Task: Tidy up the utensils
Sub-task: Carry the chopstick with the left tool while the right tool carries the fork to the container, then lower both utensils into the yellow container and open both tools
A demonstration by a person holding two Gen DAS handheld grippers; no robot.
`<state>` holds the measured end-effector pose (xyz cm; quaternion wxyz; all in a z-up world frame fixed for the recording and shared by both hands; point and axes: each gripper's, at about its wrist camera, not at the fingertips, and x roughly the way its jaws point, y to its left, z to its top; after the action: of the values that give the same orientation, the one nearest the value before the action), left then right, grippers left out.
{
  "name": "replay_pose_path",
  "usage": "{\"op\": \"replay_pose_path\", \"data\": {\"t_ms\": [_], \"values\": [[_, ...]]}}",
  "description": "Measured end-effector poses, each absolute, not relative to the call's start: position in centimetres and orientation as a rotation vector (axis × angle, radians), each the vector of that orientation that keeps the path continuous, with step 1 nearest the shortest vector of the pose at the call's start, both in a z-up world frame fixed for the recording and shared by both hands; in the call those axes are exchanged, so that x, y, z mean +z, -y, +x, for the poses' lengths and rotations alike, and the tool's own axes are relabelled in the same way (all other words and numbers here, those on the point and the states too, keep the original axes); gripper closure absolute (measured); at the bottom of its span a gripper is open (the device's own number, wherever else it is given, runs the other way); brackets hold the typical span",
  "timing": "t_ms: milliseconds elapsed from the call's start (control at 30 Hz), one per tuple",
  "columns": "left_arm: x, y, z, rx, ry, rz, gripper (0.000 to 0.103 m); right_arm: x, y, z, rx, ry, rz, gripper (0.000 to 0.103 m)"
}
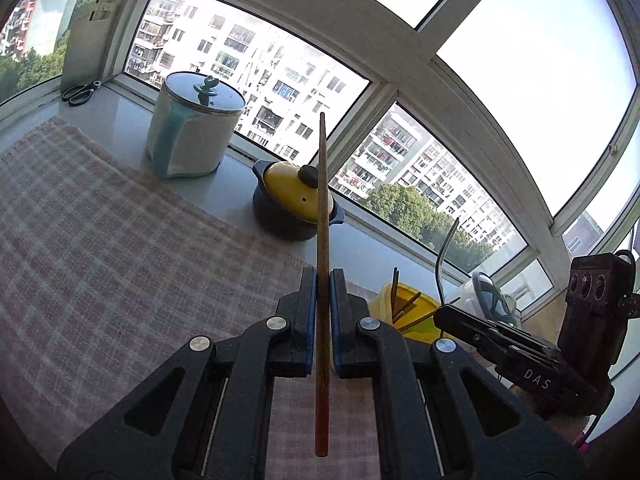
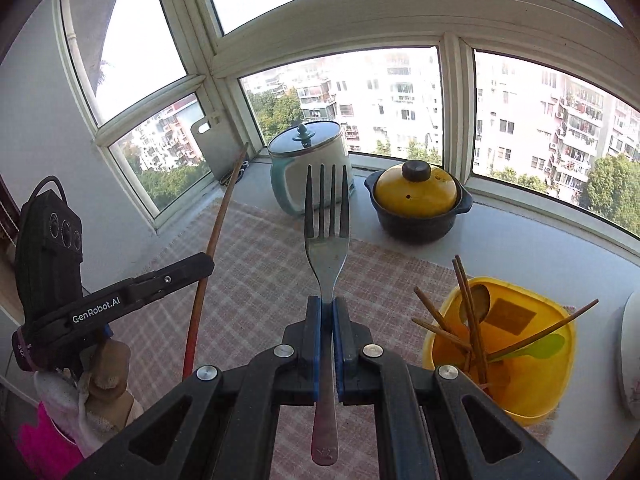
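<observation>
My left gripper [image 1: 323, 274] is shut on a long wooden chopstick [image 1: 322, 208] that points up and away above the checked cloth. It also shows in the right wrist view [image 2: 218, 236]. My right gripper [image 2: 327, 300] is shut on the handle of a metal fork [image 2: 326, 220], tines up. The fork's curved outline shows in the left wrist view [image 1: 446, 252]. A yellow utensil holder [image 2: 520, 312] stands at the right on the cloth and holds several wooden chopsticks [image 2: 470, 320], a spoon and a green utensil. It shows in the left wrist view [image 1: 408, 308] just right of my left gripper.
A white and teal pot with a glass lid [image 2: 310, 164] and a dark casserole with a yellow lid [image 2: 416, 200] stand on the windowsill. A cutting board [image 2: 218, 148] leans in the corner, scissors [image 1: 80, 92] beside it. A white plate edge [image 2: 630, 344] is at the far right.
</observation>
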<state>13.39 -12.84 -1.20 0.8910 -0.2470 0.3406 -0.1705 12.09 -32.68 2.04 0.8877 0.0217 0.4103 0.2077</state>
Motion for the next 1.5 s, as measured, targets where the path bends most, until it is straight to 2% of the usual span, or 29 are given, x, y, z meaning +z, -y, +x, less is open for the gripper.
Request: {"op": "replay_pose_path", "data": {"t_ms": [633,1033,1500], "values": [[-0.1,24.1,15.7,-0.477,-0.716,-0.479,0.099,4.3,44.6,11.1,0.278,-0.779,0.107,0.1],[-1.0,29.3,18.7,-0.454,-0.699,-0.432,0.099,4.1,47.2,13.3,0.244,-0.745,0.106,0.1],[-3.3,32.3,20.5,-0.38,-0.624,-0.373,0.099,1.1,48.0,17.6,0.263,-0.773,0.143,0.1]]}}
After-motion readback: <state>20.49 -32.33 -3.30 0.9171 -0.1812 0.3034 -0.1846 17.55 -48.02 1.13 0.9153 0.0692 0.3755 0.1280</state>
